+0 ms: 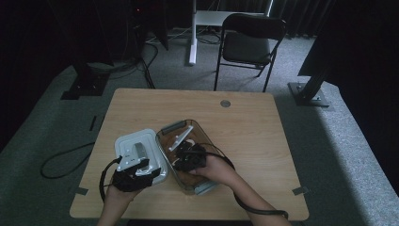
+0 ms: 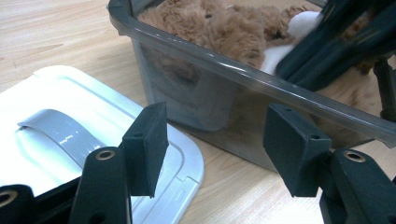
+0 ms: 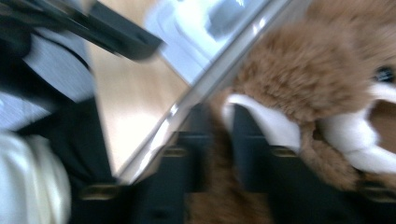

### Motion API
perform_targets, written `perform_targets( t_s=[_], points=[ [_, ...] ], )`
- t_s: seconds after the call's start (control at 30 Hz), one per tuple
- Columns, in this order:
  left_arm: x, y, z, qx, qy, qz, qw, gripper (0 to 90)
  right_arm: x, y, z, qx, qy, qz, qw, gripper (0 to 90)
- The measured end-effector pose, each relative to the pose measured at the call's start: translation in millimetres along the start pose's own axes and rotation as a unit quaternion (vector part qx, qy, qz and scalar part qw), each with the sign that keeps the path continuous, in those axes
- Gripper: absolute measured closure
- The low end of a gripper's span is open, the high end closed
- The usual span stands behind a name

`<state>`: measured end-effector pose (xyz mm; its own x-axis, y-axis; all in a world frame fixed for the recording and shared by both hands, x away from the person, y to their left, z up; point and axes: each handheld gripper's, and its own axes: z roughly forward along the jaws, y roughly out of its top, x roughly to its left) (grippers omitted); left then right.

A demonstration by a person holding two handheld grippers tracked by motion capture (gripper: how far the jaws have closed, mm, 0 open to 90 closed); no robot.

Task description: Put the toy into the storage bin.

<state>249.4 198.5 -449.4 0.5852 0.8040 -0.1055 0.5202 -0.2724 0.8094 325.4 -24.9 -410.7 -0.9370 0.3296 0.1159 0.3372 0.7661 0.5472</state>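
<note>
Resting inside a clear smoke-tinted plastic storage box (image 2: 243, 79) near the middle of a light wooden table (image 1: 263, 141), a brown plush toy with white patches (image 2: 219, 28) is recorded as already stowed. The white rectangular plastic lid with a grey handle (image 2: 60, 135) is catalogued flat on the table, just beside the box on its left, not yet fitted.

Left gripper (image 2: 215, 149): held low over the near corner of the lid, jaws standing well apart, nothing between the pads (image 2: 149, 140); the box wall is faced, not touched.

Right gripper (image 3: 219, 154): lowered into the box, as shown in the high view (image 1: 190, 157). Its two black jaws are seen close together with a narrow gap, set against the brown fur beside a white patch. The picture is blurred, and whether the pads press the plush cannot be told.

Status, as judged: placing of the toy appears done or nearly done. Outstanding: release and withdrawal of the right gripper, pick-up of the lid, closing of the box.
</note>
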Motion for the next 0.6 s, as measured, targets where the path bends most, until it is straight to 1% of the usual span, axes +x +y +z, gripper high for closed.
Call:
perform_targets(
  t_s=[0.03,0.07,0.1,0.13,0.17,0.2,0.23,0.27,0.3,0.37,0.43,0.47,0.5,0.53,0.57,0.6],
  points=[
    [0.2,0.2,-0.7,0.0,0.0,0.0,1.0,41.7,0.4,-2.4,-8.5,-0.015,0.002,0.002,0.9999,63.5],
    [0.2,0.3,-1.3,-0.001,0.0,0.0,1.0,41.6,1.0,-5.1,-16.5,-0.03,-0.008,0.003,0.9995,60.9],
    [-0.1,0.4,-1.5,-0.003,-0.001,-0.002,1.0,41.7,1.0,-8.1,-24.1,-0.045,-0.017,0.007,0.9988,55.2],
    [-0.3,0.5,-1.8,-0.002,-0.002,-0.001,1.0,41.6,0.4,-11.5,-31.5,-0.06,-0.025,0.012,0.9978,50.7],
    [-0.7,0.5,-2.0,-0.002,-0.001,0.0,1.0,41.7,-1.7,-15.4,-38.3,-0.073,-0.035,0.019,0.9966,48.9],
    [-0.8,0.3,-2.0,-0.003,-0.001,-0.001,1.0,41.7,-4.9,-19.7,-44.7,-0.086,-0.049,0.031,0.9946,47.6],
    [-0.8,0.2,-1.8,-0.002,-0.001,-0.002,1.0,41.7,-9.4,-24.6,-50.8,-0.101,-0.058,0.046,0.9921,45.2],
    [-0.8,-0.1,-1.8,-0.001,0.001,-0.001,1.0,41.6,-14.9,-30.1,-56.6,-0.114,-0.062,0.061,0.9897,42.8],
    [-0.3,-0.3,-1.7,-0.001,0.001,-0.002,1.0,41.7,-20.2,-35.8,-61.9,-0.125,-0.071,0.07,0.9871,40.4],
    [0.4,-0.7,-1.6,0.0,0.001,-0.003,1.0,41.7,-30.3,-47.5,-70.9,-0.141,-0.104,0.089,0.9805,33.5],
    [0.8,-0.7,-0.1,0.0,0.001,-0.005,1.0,41.7,-43.0,-59.3,-75.8,-0.143,-0.134,0.112,0.9741,22.6],
    [0.8,-0.8,0.9,0.0,0.003,-0.004,1.0,41.6,-49.9,-65.8,-76.7,-0.139,-0.142,0.122,0.9724,15.5],
    [0.8,-0.7,1.9,0.001,0.004,-0.004,1.0,41.7,-56.9,-72.2,-76.8,-0.136,-0.146,0.132,0.9709,13.6],
    [0.8,-0.7,1.9,0.001,0.004,-0.004,1.0,41.6,-64.4,-79.0,-77.2,-0.139,-0.152,0.15,0.9671,14.0],
    [1.5,-0.8,4.6,0.002,0.003,-0.007,1.0,40.7,-73.6,-87.7,-76.5,-0.139,-0.168,0.17,0.961,14.0],
    [1.9,-0.8,6.2,0.002,0.003,-0.008,1.0,40.3,-78.7,-92.7,-75.5,-0.139,-0.177,0.177,0.9582,14.0]
  ],
)
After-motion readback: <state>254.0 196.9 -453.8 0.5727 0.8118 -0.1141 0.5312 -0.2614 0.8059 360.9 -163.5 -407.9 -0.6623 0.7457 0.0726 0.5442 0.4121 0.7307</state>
